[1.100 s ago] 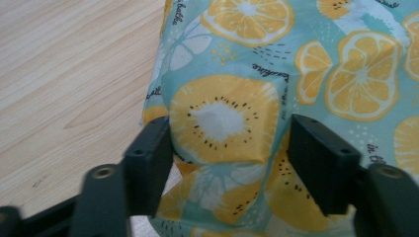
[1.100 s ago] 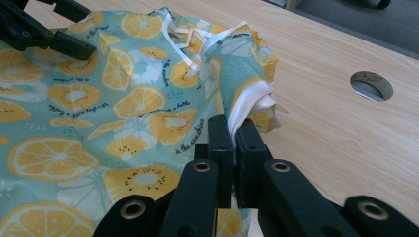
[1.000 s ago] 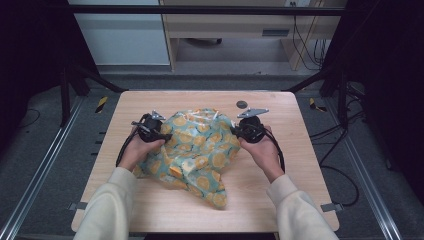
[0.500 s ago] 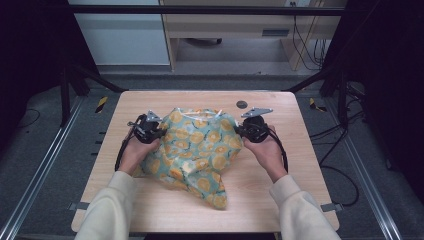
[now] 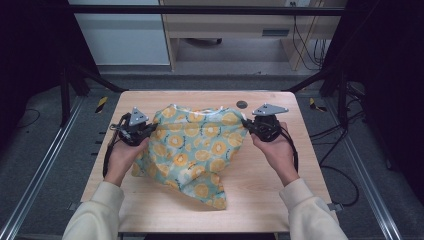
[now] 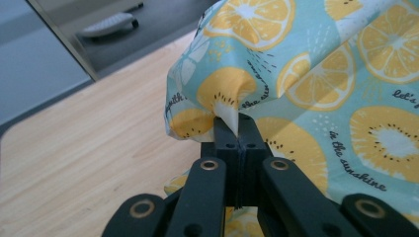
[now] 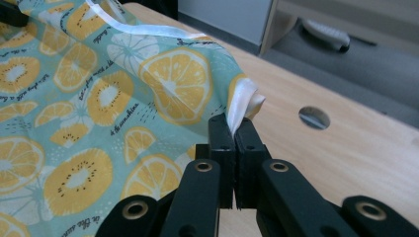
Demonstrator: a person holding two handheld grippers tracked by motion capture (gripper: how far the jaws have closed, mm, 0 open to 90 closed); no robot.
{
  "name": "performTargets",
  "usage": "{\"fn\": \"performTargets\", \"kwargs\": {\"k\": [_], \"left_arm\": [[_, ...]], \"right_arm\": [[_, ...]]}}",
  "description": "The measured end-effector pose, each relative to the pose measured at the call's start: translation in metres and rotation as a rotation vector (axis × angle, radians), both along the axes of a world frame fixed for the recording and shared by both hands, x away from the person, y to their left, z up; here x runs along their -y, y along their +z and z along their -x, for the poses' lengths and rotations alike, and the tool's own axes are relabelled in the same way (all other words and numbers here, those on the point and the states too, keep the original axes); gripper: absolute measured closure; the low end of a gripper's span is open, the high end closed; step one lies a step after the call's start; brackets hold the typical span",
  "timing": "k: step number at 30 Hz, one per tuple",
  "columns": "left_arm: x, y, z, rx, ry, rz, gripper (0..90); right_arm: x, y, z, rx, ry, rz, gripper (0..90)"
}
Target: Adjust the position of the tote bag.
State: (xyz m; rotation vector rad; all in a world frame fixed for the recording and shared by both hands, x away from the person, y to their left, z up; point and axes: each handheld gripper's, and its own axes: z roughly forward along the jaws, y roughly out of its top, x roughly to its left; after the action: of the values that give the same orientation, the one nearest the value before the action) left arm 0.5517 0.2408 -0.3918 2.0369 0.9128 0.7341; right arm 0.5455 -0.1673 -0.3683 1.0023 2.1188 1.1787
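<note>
A teal cloth printed with orange slices [image 5: 195, 145] is stretched between both grippers above the wooden table [image 5: 270, 195]. My left gripper [image 5: 148, 128] is shut on the cloth's left corner [image 6: 227, 111]. At the right edge, my right gripper [image 5: 247, 123] is shut on the white-hemmed corner [image 7: 242, 106]. The cloth's lower part droops to a point near the table's front [image 5: 217, 200]. In the left gripper view my left gripper [image 6: 238, 129] pinches a fold, and in the right gripper view my right gripper [image 7: 234, 127] clamps the hem.
A round hole [image 5: 242, 104] marks the table near its far edge, also seen as the hole [image 7: 314, 117] just beyond the right gripper. Black cables trail from both grippers. Metal frame rails [image 5: 45, 165] run along both sides of the table.
Both grippers have moved apart, left going left and right going right, drawing the cloth's top edge wider and flatter. Both stay shut on the cloth.
</note>
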Motion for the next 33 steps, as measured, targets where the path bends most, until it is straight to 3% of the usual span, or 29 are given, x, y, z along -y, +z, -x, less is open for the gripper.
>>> {"fn": "performTargets", "kwargs": {"k": [20,23,33], "left_arm": [[0.005,0.039,0.023,0.098,-0.044,-0.006,90.0],[0.006,0.041,0.026,0.105,-0.05,-0.029,90.0],[-0.005,0.037,0.041,0.143,-0.04,-0.03,90.0]], "right_arm": [[0.013,0.024,0.013,0.114,-0.012,0.031,89.1],[0.016,0.026,0.017,0.127,-0.01,0.03,89.1],[0.011,0.018,0.036,0.175,0.043,0.036,89.2]]}}
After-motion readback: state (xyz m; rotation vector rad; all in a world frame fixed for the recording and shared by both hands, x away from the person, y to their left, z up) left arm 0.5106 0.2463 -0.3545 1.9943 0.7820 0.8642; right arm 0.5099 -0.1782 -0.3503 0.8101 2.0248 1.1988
